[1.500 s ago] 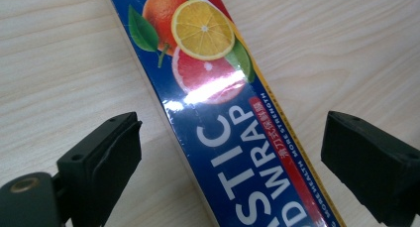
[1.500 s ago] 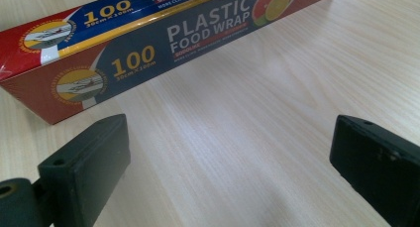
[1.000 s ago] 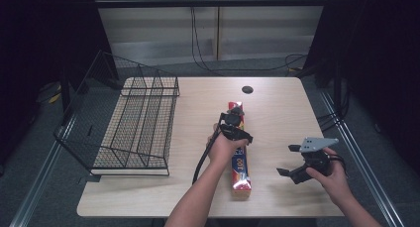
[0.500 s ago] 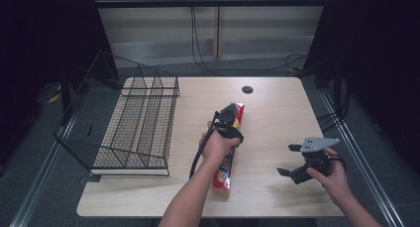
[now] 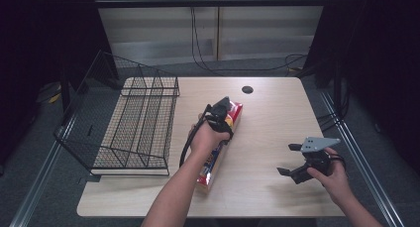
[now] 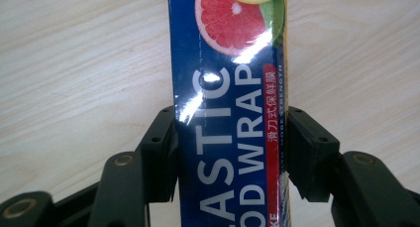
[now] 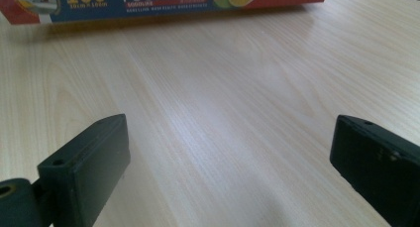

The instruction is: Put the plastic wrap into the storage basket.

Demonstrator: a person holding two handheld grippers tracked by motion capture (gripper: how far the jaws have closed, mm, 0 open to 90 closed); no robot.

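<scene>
Since the earlier frames the left gripper (image 5: 224,105) has closed its jaws on the plastic food wrap box (image 5: 219,142), and the box has swung: its far end now points toward the wire rack (image 5: 133,125), its near end angled back toward the table's front edge. In the left gripper view the two black pads (image 6: 161,155) press the long sides of the box (image 6: 230,113), the label running up between them, so the grip is firm across its narrow width.

The step in hand looks like the pick-up: the box is clamped and its far end seems to be coming off the wooden table (image 5: 277,118), while the near end lies low, at or just above the tabletop. The next move likely calls for lifting it clear and carrying it left to the rack, keeping the long box level so that it does not pivot in the jaws.

The left forearm reaches in from the bottom edge, the hand gripping the tool from behind, right of the rack. The right gripper (image 5: 292,160) rests well right of the rack, jaws wide and empty, pointing toward the box (image 7: 163,1).
</scene>
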